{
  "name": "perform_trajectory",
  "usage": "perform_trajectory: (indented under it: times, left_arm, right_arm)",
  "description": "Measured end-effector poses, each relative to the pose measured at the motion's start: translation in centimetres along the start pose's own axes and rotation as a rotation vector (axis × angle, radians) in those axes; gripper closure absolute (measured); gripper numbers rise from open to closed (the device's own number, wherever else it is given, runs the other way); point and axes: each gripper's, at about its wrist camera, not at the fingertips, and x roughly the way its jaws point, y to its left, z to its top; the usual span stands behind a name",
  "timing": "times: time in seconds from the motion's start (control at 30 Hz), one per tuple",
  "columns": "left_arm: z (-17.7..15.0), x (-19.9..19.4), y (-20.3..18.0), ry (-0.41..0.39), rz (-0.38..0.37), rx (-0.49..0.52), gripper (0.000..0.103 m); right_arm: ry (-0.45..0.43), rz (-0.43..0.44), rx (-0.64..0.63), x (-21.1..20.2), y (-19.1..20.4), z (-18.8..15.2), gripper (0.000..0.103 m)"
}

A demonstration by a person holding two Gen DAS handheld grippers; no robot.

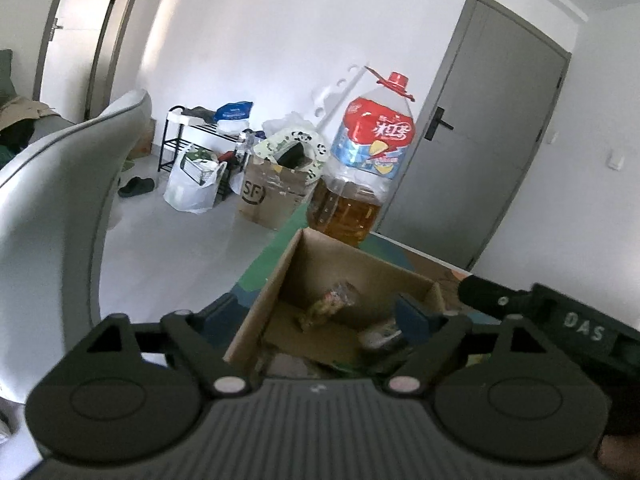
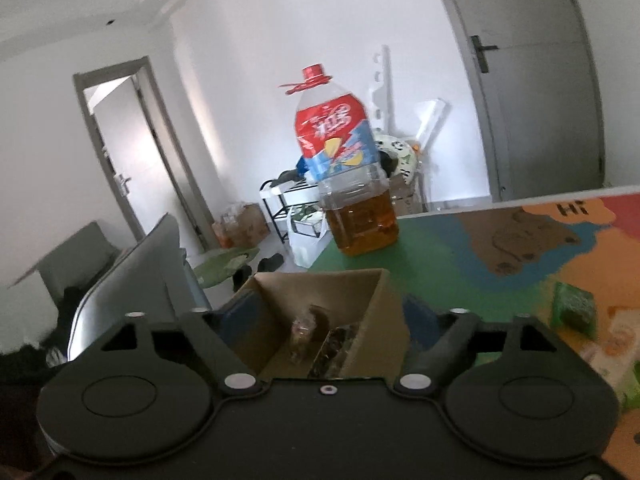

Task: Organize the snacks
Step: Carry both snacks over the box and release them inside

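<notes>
An open cardboard box [image 1: 320, 264] stands on the colourful table mat, also in the right wrist view [image 2: 380, 308]. Several wrapped snacks lie inside, among them a clear packet [image 1: 332, 300] seen too in the right wrist view [image 2: 304, 330], and a dark packet [image 2: 334, 346]. My left gripper [image 1: 320, 316] is open, its blue-padded fingers straddling the box's left wall. My right gripper [image 2: 324, 316] is open and empty over the box, fingers wide on either side. The right gripper's body [image 1: 560, 316] shows at the left view's right edge. A green snack packet [image 2: 574, 308] lies on the mat, right of the box.
A large cooking-oil bottle [image 1: 368, 160] with a red cap stands behind the box, also in the right wrist view [image 2: 344, 168]. A white chair [image 1: 60, 216] is left of the table. Boxes, bags and a rack [image 1: 192, 148] sit on the floor. A grey door [image 1: 488, 132] is behind.
</notes>
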Motion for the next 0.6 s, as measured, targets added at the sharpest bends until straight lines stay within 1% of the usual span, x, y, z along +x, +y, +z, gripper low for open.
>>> perform_trajectory:
  times: [0.07,0.17,0.3,0.4,0.6]
  left_arm:
    - [-0.2,-0.3,-0.3,0.017,0.003,-0.003,0.015]
    - [-0.5,-1.0,-0.8,0.046,0.014,0.003,0.013]
    - [-0.5,-2.4,-1.9,0.05,0.008,0.03,0.008]
    - [-0.6,-2.8,-2.5,0.059,0.005,0.04,0.008]
    - [-1.1,-3.4,-3.6,0.073,-0.01,0.053,0.007]
  right_arm:
    - [-0.003,-0.007,0.008,-0.7,-0.4,0.1,0.007]
    - [-0.008,-0.036,0.021,-1.8,-1.0,0.3,0.002]
    - [0.0,-0.061,0.018,-3.3,-1.6,0.6,0.0]
    - [0.011,-0.071,0.018,-4.2,-2.0,0.7,0.0]
    - [0.007,-0.105,0.014,-6.3,-3.0,0.6,0.0]
